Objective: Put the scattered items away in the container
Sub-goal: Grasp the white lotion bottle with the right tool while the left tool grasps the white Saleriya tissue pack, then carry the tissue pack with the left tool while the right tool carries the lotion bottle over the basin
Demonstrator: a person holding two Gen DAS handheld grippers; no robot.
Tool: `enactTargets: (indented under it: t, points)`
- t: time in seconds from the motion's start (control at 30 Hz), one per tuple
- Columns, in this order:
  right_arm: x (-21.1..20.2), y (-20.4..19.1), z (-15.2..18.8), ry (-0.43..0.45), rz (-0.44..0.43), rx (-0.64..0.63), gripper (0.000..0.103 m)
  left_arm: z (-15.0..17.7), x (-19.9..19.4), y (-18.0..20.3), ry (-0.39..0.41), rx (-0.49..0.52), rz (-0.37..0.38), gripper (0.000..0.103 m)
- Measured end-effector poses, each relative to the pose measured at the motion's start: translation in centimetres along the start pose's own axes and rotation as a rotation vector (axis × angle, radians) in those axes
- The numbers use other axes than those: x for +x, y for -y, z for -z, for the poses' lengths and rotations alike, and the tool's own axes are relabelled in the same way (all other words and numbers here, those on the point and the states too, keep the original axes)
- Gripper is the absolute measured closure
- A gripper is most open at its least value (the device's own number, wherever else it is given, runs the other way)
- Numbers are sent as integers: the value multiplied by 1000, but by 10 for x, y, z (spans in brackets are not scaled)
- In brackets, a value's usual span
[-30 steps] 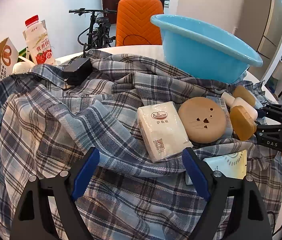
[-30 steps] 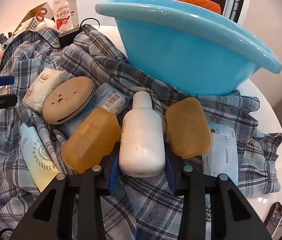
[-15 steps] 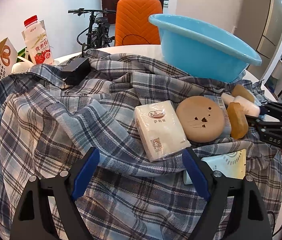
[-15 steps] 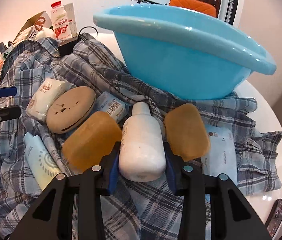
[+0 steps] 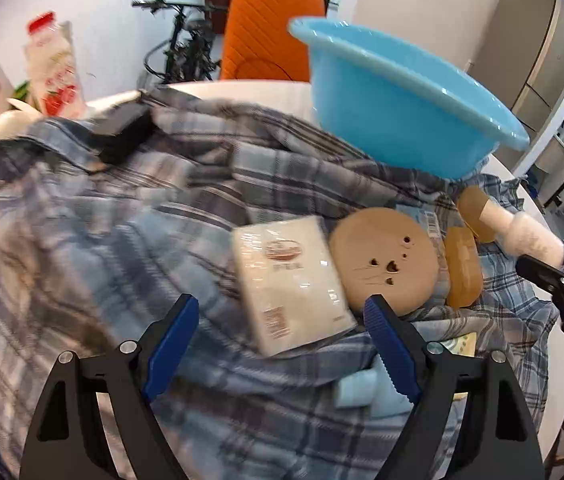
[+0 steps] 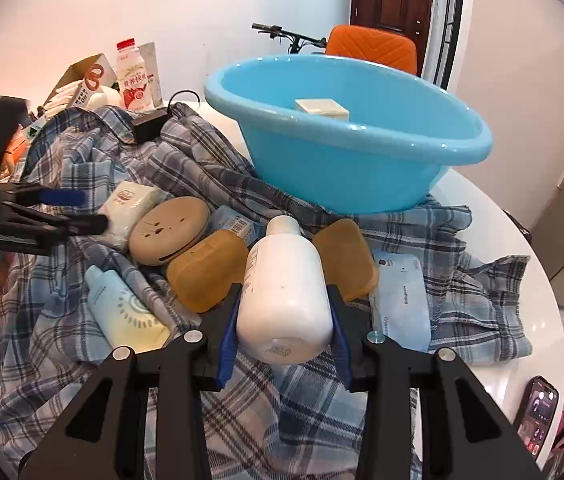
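My right gripper [image 6: 284, 330] is shut on a white bottle [image 6: 284, 292] and holds it above the plaid cloth; the bottle also shows in the left wrist view [image 5: 522, 232]. A blue basin [image 6: 346, 136] stands behind it with a pale block [image 6: 322, 107] inside. My left gripper [image 5: 278, 320] is open over a white tissue pack [image 5: 290, 284], beside a round tan case [image 5: 386, 260]. Two amber soap boxes [image 6: 206, 268] [image 6: 346, 260], a pale tube [image 6: 122, 312] and a blue wipes pack [image 6: 400, 304] lie on the cloth.
A plaid shirt [image 5: 82, 220] covers the white round table [image 6: 494, 224]. A black charger [image 6: 148, 128], a milk bottle [image 6: 134, 80] and a cardboard box [image 6: 78, 84] stand at the back left. A phone [image 6: 538, 412] lies near the table's right edge. An orange chair [image 5: 274, 32] stands behind.
My right gripper has lifted the white bottle off the cloth and now looks into the basin. My left gripper has moved closer to the tissue pack, still open.
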State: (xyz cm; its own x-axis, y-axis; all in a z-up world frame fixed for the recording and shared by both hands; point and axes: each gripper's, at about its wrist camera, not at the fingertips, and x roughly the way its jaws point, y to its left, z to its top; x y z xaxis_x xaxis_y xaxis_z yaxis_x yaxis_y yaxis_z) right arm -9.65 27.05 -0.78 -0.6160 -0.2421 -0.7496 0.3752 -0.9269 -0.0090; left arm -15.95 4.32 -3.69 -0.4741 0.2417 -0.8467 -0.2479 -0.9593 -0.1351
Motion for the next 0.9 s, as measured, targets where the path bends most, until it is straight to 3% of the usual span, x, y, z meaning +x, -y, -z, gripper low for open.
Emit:
enactTargets:
  t: [0.07,0.23,0.37,0.47,0.67,0.9]
  points:
    - [-5,0,1,11,-1,0,65,1,11,4,-21,5,-1,24]
    - [-15,3,6,29,-12,15,65,3,18,0,-21,-15,-4,25]
    - [-16,3,9,30,-19,15,65,6,19,-3,-19,18,-87,43]
    - [-15,4,11,32,-25,22,65,7,20,3,-20,48,-111,47]
    - [-14,2,12,33,-34,28,65,9,13,2,1,40,-77,59]
    - [-19,0,12,46,-38,32,65,9,-14,9,50,71,-78,59]
